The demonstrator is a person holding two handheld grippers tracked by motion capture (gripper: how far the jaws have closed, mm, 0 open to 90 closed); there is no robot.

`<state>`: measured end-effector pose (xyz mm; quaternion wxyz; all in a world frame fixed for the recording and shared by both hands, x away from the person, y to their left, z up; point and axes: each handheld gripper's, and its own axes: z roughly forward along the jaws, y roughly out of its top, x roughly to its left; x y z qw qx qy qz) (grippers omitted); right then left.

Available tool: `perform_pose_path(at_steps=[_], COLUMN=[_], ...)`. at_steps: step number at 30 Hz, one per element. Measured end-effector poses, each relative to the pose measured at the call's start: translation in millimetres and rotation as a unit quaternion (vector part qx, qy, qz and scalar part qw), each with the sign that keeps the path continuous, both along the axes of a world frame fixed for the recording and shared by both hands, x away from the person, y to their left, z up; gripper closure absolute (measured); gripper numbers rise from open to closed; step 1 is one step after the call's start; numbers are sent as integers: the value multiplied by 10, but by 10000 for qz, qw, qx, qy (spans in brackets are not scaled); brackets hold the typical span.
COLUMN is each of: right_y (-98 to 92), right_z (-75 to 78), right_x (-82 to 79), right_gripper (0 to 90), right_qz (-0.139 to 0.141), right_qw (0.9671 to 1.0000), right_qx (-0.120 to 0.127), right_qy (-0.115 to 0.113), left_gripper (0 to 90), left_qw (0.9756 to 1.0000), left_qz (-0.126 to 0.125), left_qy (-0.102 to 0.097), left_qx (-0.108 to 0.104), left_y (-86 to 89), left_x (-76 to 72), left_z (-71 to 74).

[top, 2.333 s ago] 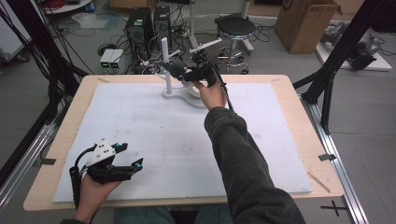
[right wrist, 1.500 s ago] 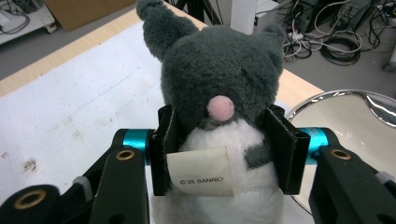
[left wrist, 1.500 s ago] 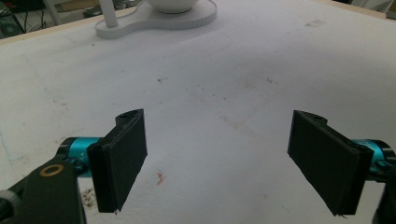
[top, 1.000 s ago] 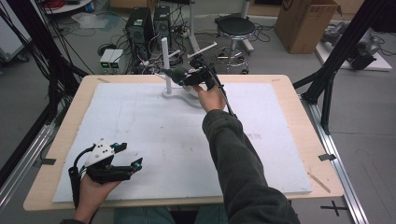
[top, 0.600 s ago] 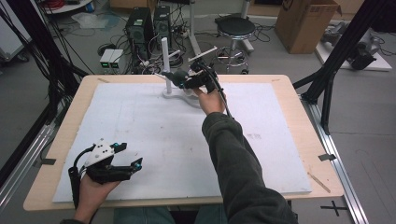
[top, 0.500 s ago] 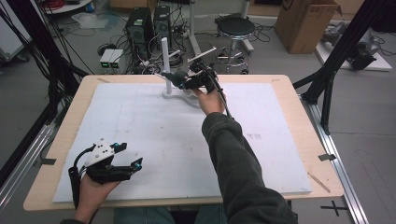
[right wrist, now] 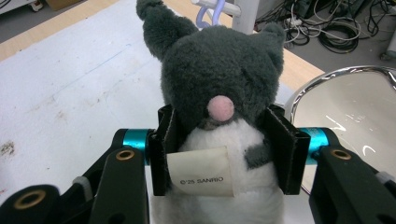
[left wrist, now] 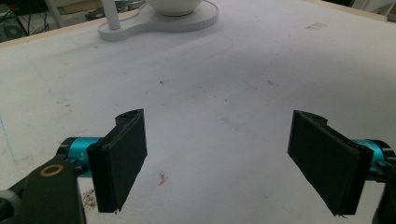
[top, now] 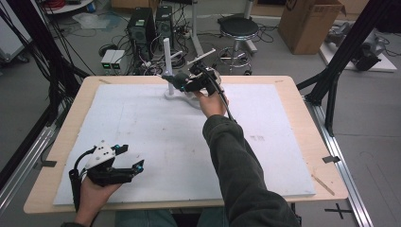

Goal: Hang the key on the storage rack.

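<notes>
**A:** What does the high view show?

**B:** A wooden table (top: 302, 101) covered by a white mat (top: 156, 137). The person's right arm reaches to the far edge, where the right gripper (top: 182, 84) holds a small grey plush toy (top: 174, 80) beside a white stand with an upright post (top: 166, 52). The left gripper (top: 137, 166) rests near the front left corner, well apart from all that.

**A:** Has anything changed over the last couple of seconds?

**B:** Very little. The right gripper has edged slightly toward the post with the toy, and the left hand has stayed where it was. I judge the carry is nearly over and a set-down near the stand or bowl comes next.

**A:** And the left gripper view?

**B:** Its two black jaws stand wide apart over bare mat, with nothing between them. Far ahead sits the flat base of the stand (left wrist: 154, 23), with a white bowl (left wrist: 172, 5) on it.

**A:** The right gripper view?

**B:** The toy (right wrist: 212, 70) faces the camera: grey head with two ears, pink nose, white belly and a sewn paper label (right wrist: 200, 170). The jaws are clamped on its body from both sides, pressing into the fabric. To the right lies the bowl's shiny rim (right wrist: 336, 77); the post (right wrist: 245, 14) rises behind the toy's head.

**A:** Is the toy touching the table?

**B:** I cannot tell; its lower part is out of frame.
</notes>
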<state>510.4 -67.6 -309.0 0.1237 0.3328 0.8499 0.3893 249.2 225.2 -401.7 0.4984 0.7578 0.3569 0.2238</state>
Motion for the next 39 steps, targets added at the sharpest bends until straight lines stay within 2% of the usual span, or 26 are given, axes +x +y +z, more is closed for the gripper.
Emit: perform_pose_path(at_steps=[4,6,7,8,10,14,28,30,32,35,39], right_y=[9,-1,-3,-10,-7,32,100,125,129,102,107], right_z=[-18,-55,-74,-129,-141,-165,-224,-242,-277,-325,-319], right_x=[-12,-40,-46,-31,-27,-28,-35,-44,-67,-54,-59], right_gripper=[507,507,507,507,507,506,499,499,499,499,499], right_qz=[5,-40,-74,-68,-51,-48,11,5,-43,-105,-117], right_qw=[10000,9997,9997,9999,10000,10000,10000,9999,9998,9999,9998], right_qx=[12,73,97,79,49,-33,-45,-118,-124,-41,-90], right_qy=[-30,-215,-216,-69,-43,-60,9,-4,-143,-113,-139], left_gripper=[201,201,201,201,201,201,201,201,201,201,201], left_qw=[10000,10000,10000,10000,10000,10000,10000,10000,10000,10000,10000], left_qz=[-1,4,0,-2,-1,11,10,8,11,12,5], left_qy=[4,5,6,0,-2,7,5,5,1,1,2], left_qx=[13,-8,6,-5,-4,6,-4,-6,-6,5,11], left_y=[-1,-4,-2,-3,-4,-3,0,2,1,0,-5], left_x=[1,1,1,0,0,2,-1,-1,-2,-8,0], left_z=[-2,-2,-1,-2,-2,-2,-1,-2,-2,0,-2])
